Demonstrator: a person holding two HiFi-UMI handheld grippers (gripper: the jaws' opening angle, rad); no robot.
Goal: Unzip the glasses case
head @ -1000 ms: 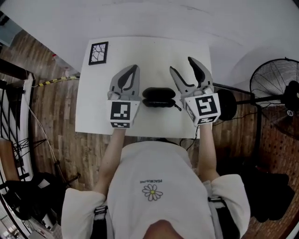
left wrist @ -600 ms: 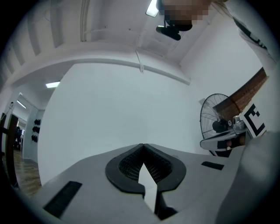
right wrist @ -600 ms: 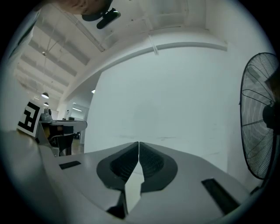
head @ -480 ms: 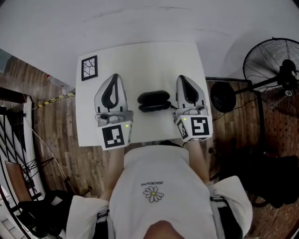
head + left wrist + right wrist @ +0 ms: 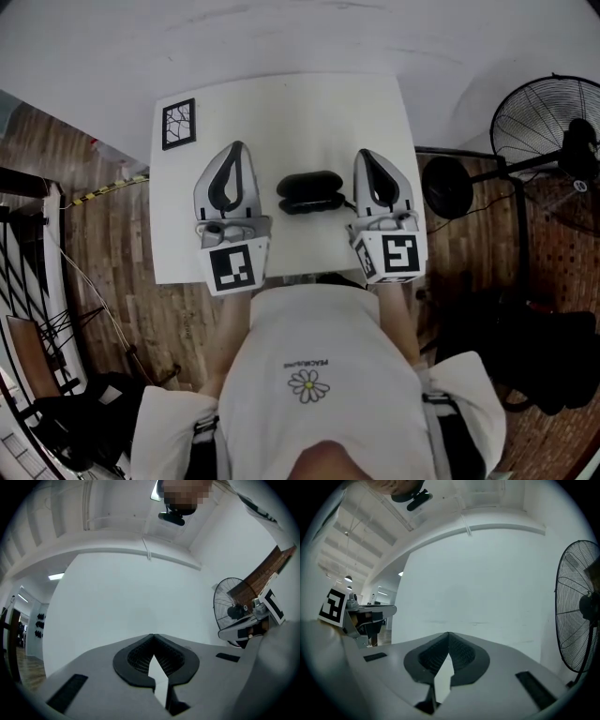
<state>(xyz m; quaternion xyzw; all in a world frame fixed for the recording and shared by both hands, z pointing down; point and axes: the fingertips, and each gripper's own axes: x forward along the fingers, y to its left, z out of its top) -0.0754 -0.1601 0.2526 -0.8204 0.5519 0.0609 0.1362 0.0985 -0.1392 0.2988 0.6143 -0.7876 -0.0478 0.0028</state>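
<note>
Head view: the black glasses case [image 5: 309,192] lies on the white table [image 5: 281,112], its long axis running left to right. It sits between the left gripper [image 5: 235,148] and right gripper [image 5: 367,155], both pressed together, empty.

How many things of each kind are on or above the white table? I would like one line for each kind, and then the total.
glasses case: 1
patterned card: 1
grippers, that is the left gripper and the right gripper: 2
Total: 4
</note>
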